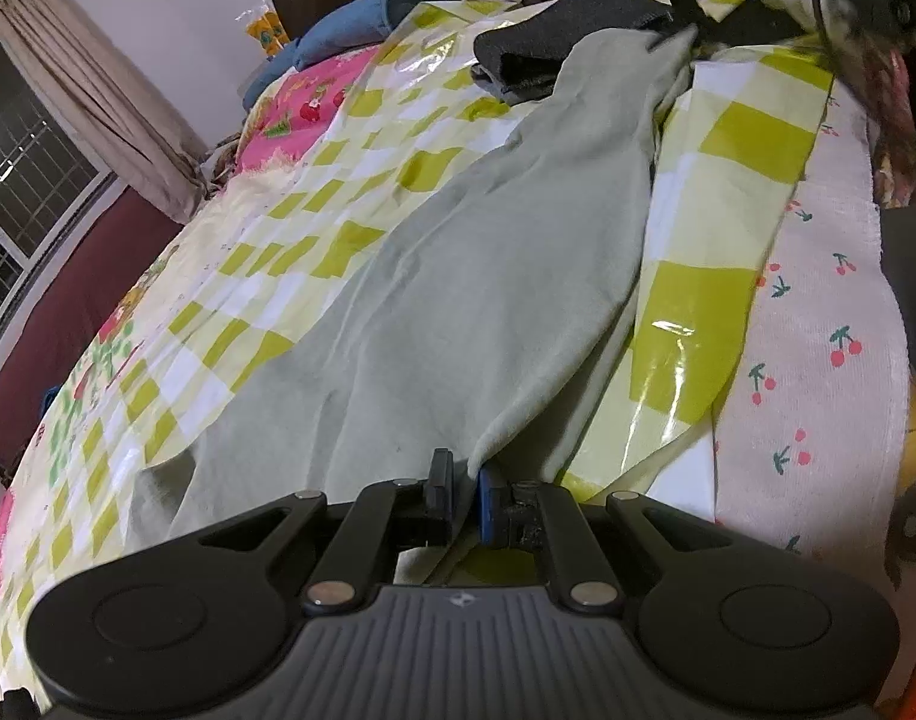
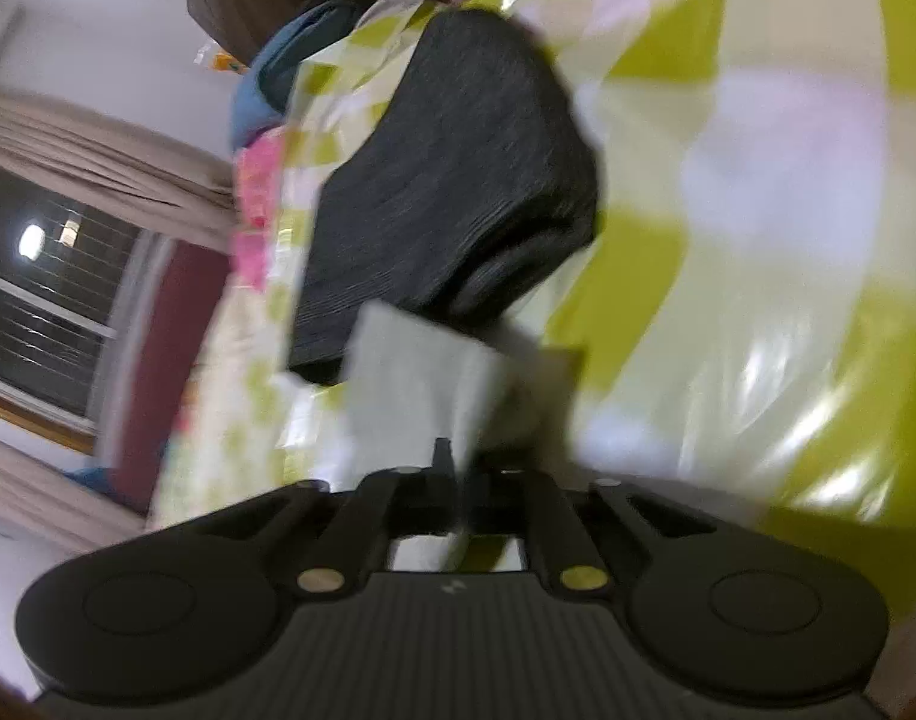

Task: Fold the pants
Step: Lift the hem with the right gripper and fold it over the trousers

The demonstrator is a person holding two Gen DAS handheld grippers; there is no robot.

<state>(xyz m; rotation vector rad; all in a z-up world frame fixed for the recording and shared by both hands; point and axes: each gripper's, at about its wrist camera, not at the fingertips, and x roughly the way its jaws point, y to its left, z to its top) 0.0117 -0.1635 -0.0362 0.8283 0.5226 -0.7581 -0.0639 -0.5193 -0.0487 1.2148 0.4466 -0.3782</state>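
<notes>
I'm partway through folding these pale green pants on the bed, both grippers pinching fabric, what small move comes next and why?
Probably pull the two ends gently apart to take out slack before folding. The left gripper is shut on the near edge of the pale green pants, the right gripper on the far end beside the dark folded garment, and the cloth between them lies wrinkled on the checked sheet.
</notes>
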